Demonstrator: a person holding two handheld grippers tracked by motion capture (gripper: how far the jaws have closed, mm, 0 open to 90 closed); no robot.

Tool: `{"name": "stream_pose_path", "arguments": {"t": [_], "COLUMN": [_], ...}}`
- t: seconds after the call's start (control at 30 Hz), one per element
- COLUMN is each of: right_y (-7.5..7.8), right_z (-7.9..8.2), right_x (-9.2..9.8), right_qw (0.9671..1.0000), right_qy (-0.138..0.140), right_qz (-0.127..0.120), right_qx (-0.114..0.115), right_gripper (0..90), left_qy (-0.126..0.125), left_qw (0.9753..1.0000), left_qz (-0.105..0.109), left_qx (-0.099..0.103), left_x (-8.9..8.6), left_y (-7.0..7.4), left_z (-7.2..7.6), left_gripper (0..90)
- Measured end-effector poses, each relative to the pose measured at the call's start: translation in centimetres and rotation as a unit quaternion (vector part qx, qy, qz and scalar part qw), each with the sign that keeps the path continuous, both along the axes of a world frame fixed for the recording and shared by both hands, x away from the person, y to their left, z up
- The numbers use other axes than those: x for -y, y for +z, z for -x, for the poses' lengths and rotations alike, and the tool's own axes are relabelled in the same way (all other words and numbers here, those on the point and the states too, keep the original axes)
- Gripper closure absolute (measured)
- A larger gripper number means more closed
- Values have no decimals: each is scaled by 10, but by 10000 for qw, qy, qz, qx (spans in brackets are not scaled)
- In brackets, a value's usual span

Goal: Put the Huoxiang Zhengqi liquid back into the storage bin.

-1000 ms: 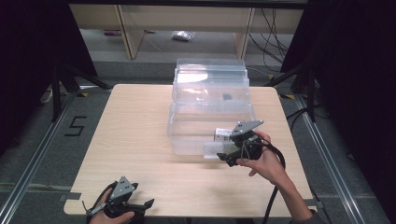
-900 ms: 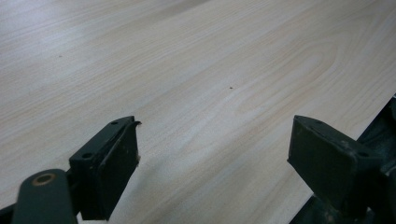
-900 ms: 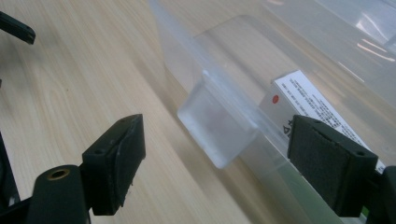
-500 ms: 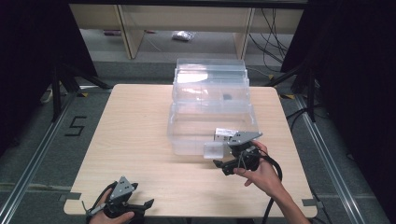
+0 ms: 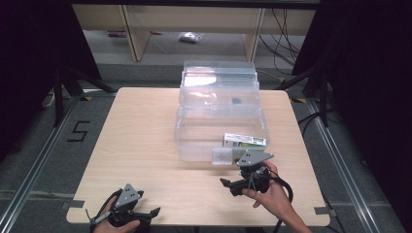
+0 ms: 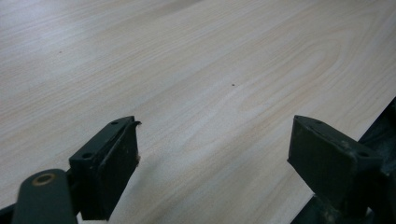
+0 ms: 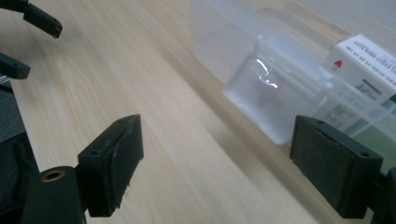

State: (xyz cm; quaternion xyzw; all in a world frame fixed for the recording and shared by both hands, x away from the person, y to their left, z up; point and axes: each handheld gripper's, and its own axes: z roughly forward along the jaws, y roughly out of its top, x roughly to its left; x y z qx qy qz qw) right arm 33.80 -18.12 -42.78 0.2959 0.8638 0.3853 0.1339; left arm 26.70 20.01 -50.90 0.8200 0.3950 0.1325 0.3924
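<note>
Right gripper held with jaws spread wide, empty, just short of clear stiff plastic storage box; frosted front latch ahead and rightward. Probably light, slick, brittle: best pinched at latch tab. Left gripper likewise gaped wide, idle.

Grey carpeted floor around the light wooden table, pale wooden shelving unit behind it, black curtains either side.

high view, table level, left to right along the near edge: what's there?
left gripper → bare stretch of table → right gripper, with the clear box's latch just beyond it.
</note>
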Motion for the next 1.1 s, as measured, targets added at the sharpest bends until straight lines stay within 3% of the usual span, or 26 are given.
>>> {"name": "stream_pose_path", "arguments": {"t": [0.13, 0.23, 0.63, 0.7, 0.73, 0.77, 0.8, 0.9, 0.93, 1.0, 1.03, 1.1], "right_y": [-5, -9, -25, -27, -29, -31, -31, -33, -34, -37, -38, -40], "right_z": [5, 11, 21, 24, 26, 25, 28, 29, 31, 31, 33, 34], "right_x": [2, 4, 19, 21, 24, 26, 27, 30, 31, 34, 34, 37], "right_qw": [10000, 10000, 9996, 9992, 9991, 9993, 9988, 9990, 9983, 9985, 9978, 9981], "right_qy": [75, 0, -124, -169, -143, -97, -210, -200, -271, -275, -322, -277], "right_qz": [35, 13, -83, -135, -140, -134, -178, -133, -167, -150, -166, -175], "right_qx": [30, -69, -250, -328, -384, -349, -412, -376, -496, -454, -563, -528], "right_gripper": [185, 186, 181, 181, 180, 180, 179, 179, 178, 178, 178, 179], "left_qy": [-6, 82, 52, 101, 6, 6, 87, 44, 58, 102, 80, 65], "left_qw": [10000, 10000, 10000, 9997, 10000, 10000, 9997, 10000, 9999, 9997, 9997, 9998], "left_qz": [1, 33, -2, 221, -9, -9, 192, 75, 91, 205, 192, 156], "left_qx": [-5, 46, 36, 74, 15, 15, 95, 19, 24, 70, 87, 87], "left_x": [0, 0, 1, 3, 0, 0, 3, 2, 2, 3, 3, 2], "left_y": [0, 0, 0, -2, 1, 1, -1, 0, 0, -2, -1, -1], "left_z": [0, 0, 0, 1, 1, 1, 1, 1, 1, 1, 1, 1], "left_gripper": [155, 155, 155, 155, 155, 155, 155, 155, 155, 155, 155, 155]}}
